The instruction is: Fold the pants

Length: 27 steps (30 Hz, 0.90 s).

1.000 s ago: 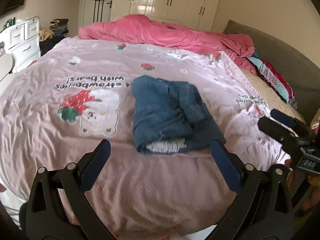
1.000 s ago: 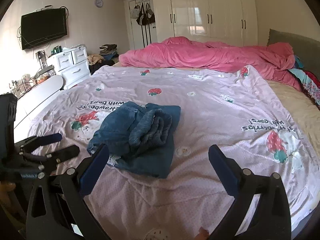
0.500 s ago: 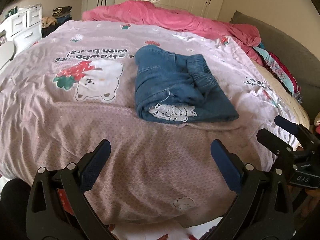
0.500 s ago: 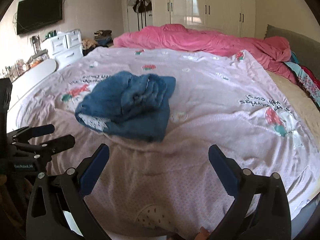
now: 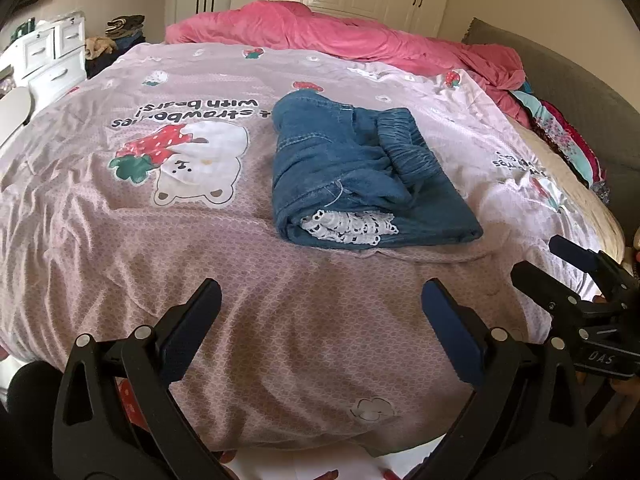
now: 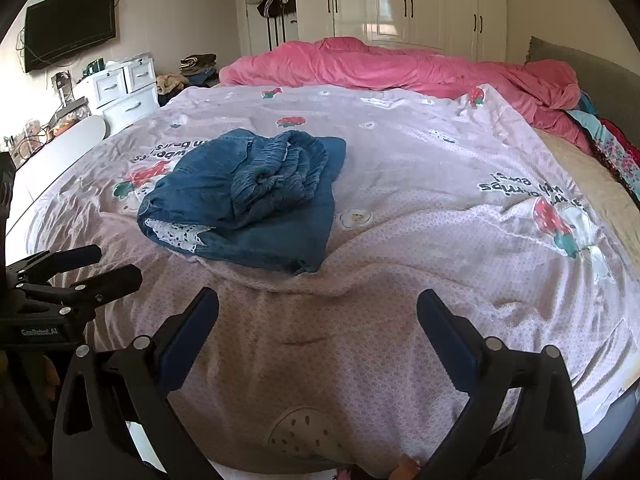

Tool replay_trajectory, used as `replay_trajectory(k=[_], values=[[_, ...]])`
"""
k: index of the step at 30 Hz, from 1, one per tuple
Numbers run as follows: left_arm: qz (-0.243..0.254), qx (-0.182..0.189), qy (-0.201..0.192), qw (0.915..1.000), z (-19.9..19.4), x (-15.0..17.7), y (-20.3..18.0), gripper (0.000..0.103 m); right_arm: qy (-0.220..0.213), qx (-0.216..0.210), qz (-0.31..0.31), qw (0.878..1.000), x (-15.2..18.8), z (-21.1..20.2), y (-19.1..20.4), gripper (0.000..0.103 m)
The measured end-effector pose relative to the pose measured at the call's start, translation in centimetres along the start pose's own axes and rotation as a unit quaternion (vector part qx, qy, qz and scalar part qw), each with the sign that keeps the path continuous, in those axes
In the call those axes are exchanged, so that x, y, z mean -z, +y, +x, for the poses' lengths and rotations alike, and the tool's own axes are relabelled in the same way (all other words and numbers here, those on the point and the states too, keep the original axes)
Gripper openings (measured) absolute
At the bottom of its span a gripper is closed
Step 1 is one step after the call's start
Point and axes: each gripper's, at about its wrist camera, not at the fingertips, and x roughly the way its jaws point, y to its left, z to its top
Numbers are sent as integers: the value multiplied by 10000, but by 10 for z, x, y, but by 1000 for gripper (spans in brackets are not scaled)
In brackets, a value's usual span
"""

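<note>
The blue denim pants (image 5: 356,176) lie folded in a compact bundle on the pink strawberry-print bedspread (image 5: 180,240), with white lace trim showing at the near edge and the elastic waistband on top. They also show in the right wrist view (image 6: 256,196). My left gripper (image 5: 320,312) is open and empty, held near the bed's front edge, short of the pants. My right gripper (image 6: 318,320) is open and empty, also at the front edge, to the right of the pants. Each gripper appears in the other's view, the right one (image 5: 568,272) and the left one (image 6: 84,268).
A rumpled pink duvet (image 6: 400,68) lies along the far side of the bed. A grey headboard (image 5: 568,92) and patterned cloth (image 5: 568,144) are at the right. White drawers (image 6: 120,92) and a wall TV (image 6: 70,26) stand at the left, wardrobes (image 6: 400,0) behind.
Both grippers have drawn back and dropped lower toward the bed's front edge over the last second. The pants have not moved, and both grippers stay open.
</note>
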Motion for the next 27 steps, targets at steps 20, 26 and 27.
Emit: replay_trajectory(k=[20, 26, 27], values=[[-17, -91, 14, 10000, -1, -2, 1, 94, 59, 127, 103, 9998, 0, 2, -5, 99], [-38, -102, 14, 9999, -2, -2, 2, 94, 50, 155, 100, 9998, 1, 1, -5, 99], [-38, -104, 17, 9999, -1, -2, 2, 94, 43, 158, 97, 9998, 1, 0, -5, 99]])
